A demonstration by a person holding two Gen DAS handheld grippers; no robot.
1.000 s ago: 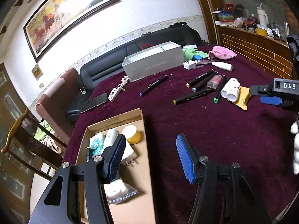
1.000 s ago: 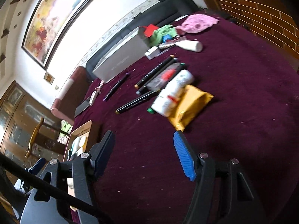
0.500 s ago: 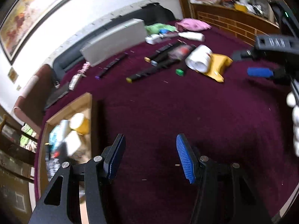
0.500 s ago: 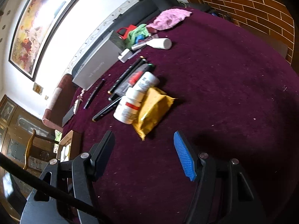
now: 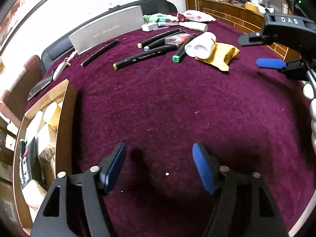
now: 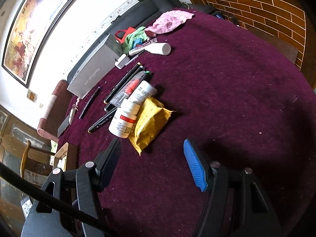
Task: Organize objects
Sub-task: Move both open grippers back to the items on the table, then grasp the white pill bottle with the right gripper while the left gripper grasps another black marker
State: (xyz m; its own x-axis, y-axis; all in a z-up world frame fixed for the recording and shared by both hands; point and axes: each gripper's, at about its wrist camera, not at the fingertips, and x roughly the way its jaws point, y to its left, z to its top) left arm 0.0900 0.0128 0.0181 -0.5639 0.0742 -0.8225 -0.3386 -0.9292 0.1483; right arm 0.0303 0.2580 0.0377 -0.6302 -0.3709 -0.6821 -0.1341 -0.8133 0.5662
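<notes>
Left wrist view: left gripper (image 5: 159,166) empty, jaws opening, nothing between them but bare maroon tablecloth (image 5: 177,106). Cardboard box (image 5: 66,106) at the left edge already partly filled: a yellow-capped jar, white packs and a dark packet inside, so some sorting judged done. Still out on the cloth, well apart from the box: black markers (image 5: 145,56), two white bottles (image 5: 201,45), a yellow packet (image 5: 221,56) under them, a silver box (image 5: 107,32) at the far edge. Right gripper (image 5: 270,59) in from the right edge, near the yellow packet.

Right wrist view: right gripper (image 6: 151,165) held apart and empty, the yellow packet (image 6: 151,121) just beyond its dark finger, a white bottle (image 6: 123,121) touching the packet's side. Markers (image 6: 120,84), a pink cloth (image 6: 170,20) and a green cloth (image 6: 136,35) farther off. Most of the clutter judged still unsorted; packet or bottle likely next.
</notes>
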